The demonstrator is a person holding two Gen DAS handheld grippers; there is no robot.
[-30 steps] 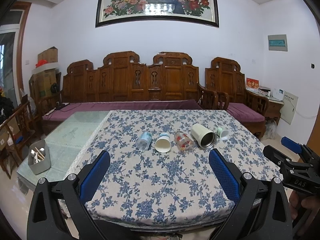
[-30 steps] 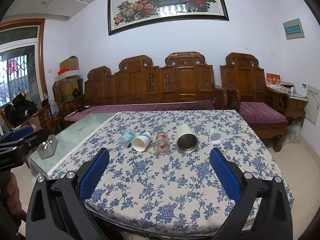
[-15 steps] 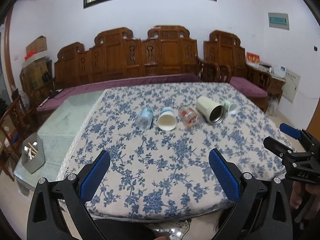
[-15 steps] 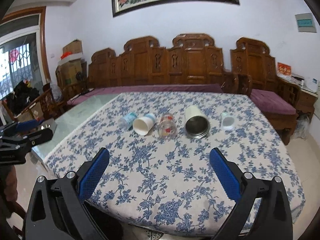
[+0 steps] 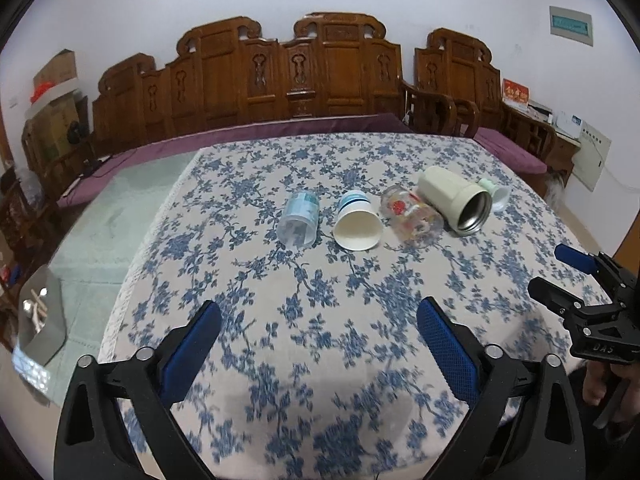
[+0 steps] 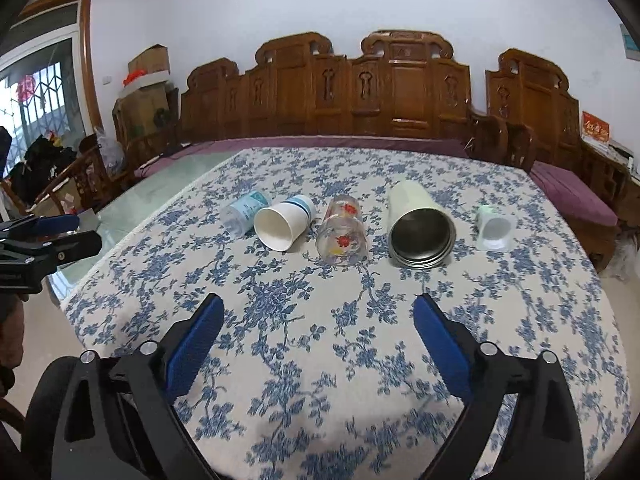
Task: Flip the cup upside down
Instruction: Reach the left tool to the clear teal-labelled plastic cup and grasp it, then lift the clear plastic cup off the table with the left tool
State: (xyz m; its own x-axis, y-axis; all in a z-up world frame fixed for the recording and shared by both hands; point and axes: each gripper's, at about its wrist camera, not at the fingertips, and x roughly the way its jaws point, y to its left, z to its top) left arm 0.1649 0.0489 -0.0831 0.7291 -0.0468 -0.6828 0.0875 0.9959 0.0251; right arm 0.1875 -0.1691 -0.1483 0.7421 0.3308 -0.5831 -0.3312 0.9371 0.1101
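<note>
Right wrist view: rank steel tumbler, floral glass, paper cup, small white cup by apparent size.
1. steel tumbler
2. floral glass and paper cup: look alike, unranked
3. small white cup
All lie in one row, so nearness hardly skews this.

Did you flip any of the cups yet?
Not yet. All five cups, like the paper cup and the steel cup, lie on their sides. The left gripper and right gripper are open, holding nothing. All the flipping is left.
</note>
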